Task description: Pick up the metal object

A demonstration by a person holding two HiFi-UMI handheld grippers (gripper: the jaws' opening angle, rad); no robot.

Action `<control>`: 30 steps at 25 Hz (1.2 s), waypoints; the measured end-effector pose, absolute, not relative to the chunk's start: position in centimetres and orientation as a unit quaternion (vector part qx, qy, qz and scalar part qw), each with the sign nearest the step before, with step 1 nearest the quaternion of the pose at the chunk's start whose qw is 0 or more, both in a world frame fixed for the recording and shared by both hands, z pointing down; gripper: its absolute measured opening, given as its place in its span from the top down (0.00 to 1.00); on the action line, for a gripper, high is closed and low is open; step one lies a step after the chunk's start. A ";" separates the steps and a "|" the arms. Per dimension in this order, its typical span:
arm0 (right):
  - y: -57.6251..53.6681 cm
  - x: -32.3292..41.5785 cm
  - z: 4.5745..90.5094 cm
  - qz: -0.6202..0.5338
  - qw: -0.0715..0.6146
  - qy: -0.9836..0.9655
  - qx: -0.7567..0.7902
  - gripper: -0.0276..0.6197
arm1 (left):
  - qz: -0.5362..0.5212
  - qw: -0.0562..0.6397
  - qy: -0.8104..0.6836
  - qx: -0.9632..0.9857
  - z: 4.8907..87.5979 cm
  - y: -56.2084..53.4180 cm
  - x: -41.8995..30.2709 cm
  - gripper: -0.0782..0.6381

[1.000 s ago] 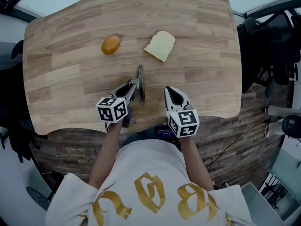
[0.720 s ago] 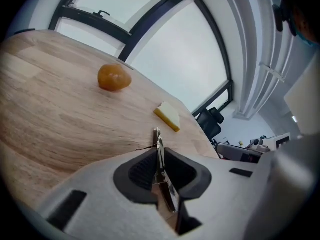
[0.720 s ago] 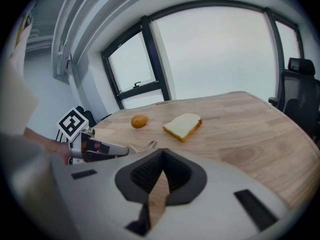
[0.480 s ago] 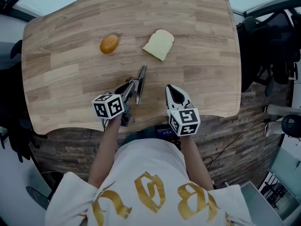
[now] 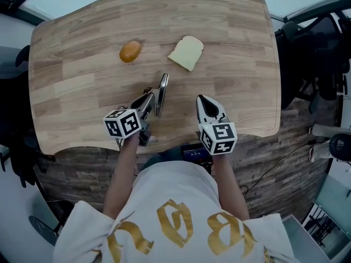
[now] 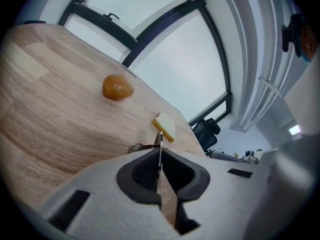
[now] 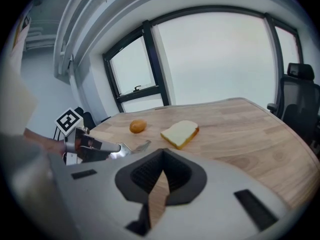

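The metal object (image 5: 162, 89) is a thin, flat utensil, seen edge-on in the left gripper view (image 6: 159, 140). My left gripper (image 5: 149, 101) holds its near end, and its jaws are still closing with the pads pressed against the blade. In the right gripper view the metal object (image 7: 131, 148) hangs a little above the wooden table (image 5: 82, 92), pointing towards the bread. My right gripper (image 5: 206, 102) hovers to the right of it near the table's front edge, shut and with nothing in it.
A slice of bread (image 5: 186, 52) lies behind the utensil at the table's middle. A small round orange bun (image 5: 130, 51) sits to its left. A dark office chair (image 5: 312, 53) stands off the table's right edge.
The left jaws closed on the metal object. The gripper drew back to the left, and the utensil's far end tilted and rose off the wood. The right gripper barely shifted.
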State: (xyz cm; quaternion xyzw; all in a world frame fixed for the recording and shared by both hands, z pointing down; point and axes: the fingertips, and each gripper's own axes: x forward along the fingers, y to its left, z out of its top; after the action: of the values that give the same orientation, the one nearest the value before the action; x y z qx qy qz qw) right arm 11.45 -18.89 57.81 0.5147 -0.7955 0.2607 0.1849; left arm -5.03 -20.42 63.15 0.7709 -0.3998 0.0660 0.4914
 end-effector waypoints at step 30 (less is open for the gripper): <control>-18.4 6.6 49.4 0.192 0.116 -0.837 0.500 0.94 | -0.070 0.433 -0.430 0.789 52.7 -19.8 -10.1 0.85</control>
State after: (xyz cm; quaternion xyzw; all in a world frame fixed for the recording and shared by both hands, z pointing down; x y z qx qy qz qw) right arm 6.58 -18.39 49.43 0.5000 -0.8365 0.1915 0.1164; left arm -10.09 -19.83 52.65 0.7888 -0.4303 -0.0702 0.4332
